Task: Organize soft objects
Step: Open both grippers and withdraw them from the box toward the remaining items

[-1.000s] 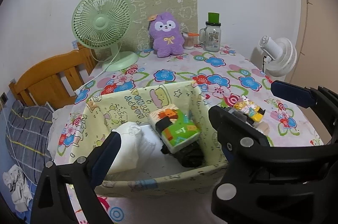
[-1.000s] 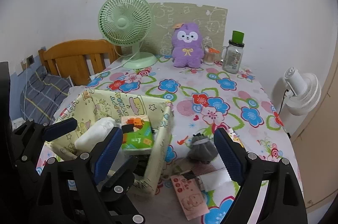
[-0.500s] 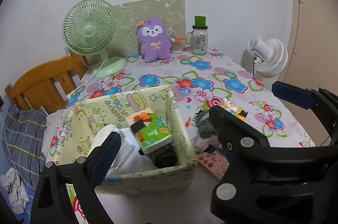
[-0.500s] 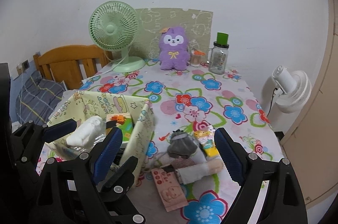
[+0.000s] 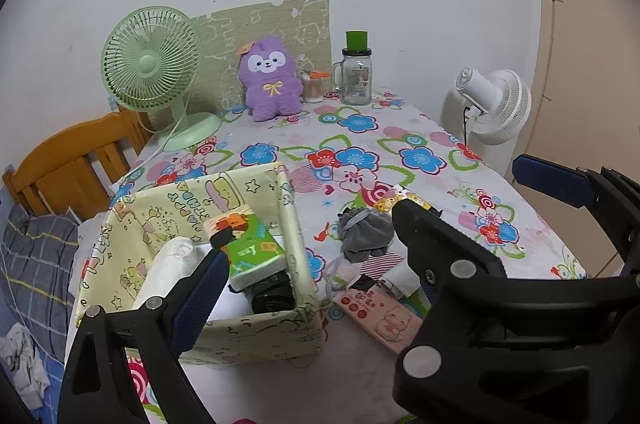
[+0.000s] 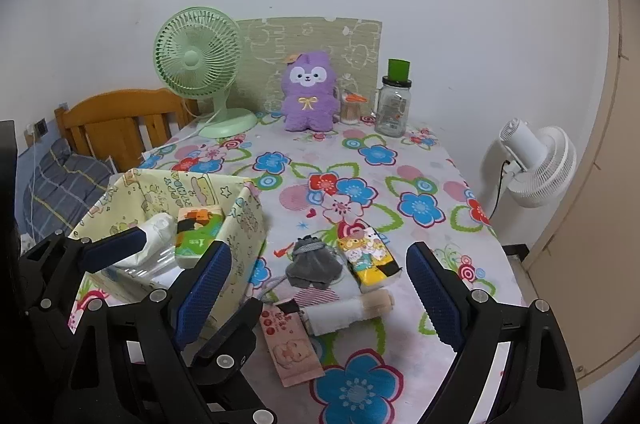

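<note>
The fabric bin [image 6: 248,220] at near left is already holding a green tissue pack [image 6: 196,236] and a white bundle [image 6: 154,236]. Right of it, the grey pouch [image 6: 316,262], yellow tissue pack [image 6: 368,256], rolled towel [image 6: 346,310] and pink packet [image 6: 290,346] are waiting on the tablecloth [image 6: 420,183]. The left gripper [image 5: 308,260] and right gripper [image 6: 318,294] are hovering released, grasping nothing.

Left hand-held gripper [image 5: 316,288], right hand-held gripper [image 6: 320,292]: jaws spread wide (nothing held).

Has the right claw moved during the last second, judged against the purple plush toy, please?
Yes. The right claw has pulled back and up: the purple plush toy looks smaller, and more of the flowered tablecloth shows.
</note>
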Tool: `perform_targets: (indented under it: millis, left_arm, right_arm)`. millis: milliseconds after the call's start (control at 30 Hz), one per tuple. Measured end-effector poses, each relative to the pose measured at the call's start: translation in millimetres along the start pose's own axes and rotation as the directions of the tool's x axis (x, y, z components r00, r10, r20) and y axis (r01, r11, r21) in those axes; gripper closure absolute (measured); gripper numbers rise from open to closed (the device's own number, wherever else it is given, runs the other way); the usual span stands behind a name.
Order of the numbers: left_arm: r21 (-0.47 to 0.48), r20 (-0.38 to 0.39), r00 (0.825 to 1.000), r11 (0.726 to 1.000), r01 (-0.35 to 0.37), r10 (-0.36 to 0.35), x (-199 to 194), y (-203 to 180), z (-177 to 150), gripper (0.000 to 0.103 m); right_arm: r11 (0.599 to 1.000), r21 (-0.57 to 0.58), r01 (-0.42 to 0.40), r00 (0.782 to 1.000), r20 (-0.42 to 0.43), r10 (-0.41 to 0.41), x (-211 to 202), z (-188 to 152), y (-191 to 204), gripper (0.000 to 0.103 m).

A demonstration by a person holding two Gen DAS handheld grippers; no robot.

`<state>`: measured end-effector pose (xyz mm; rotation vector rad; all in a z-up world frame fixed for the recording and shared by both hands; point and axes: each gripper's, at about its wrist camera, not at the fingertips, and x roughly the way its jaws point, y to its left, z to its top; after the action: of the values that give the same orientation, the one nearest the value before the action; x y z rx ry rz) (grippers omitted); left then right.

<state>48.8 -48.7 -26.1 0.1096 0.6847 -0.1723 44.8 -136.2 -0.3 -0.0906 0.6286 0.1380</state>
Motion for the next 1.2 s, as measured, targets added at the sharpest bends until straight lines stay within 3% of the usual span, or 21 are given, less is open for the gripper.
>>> perform_targets:
  millis: [1200]
  left_arm:
    - [0.033, -0.062, 0.996, 0.997, 0.066, -0.064, 36.4, -65.0, -7.7, 0.006]
  right_arm:
    - [0.998, 0.058, 0.034, 0.999, -0.038, -0.032, 12.5, -34.3, -69.1, 0.012]
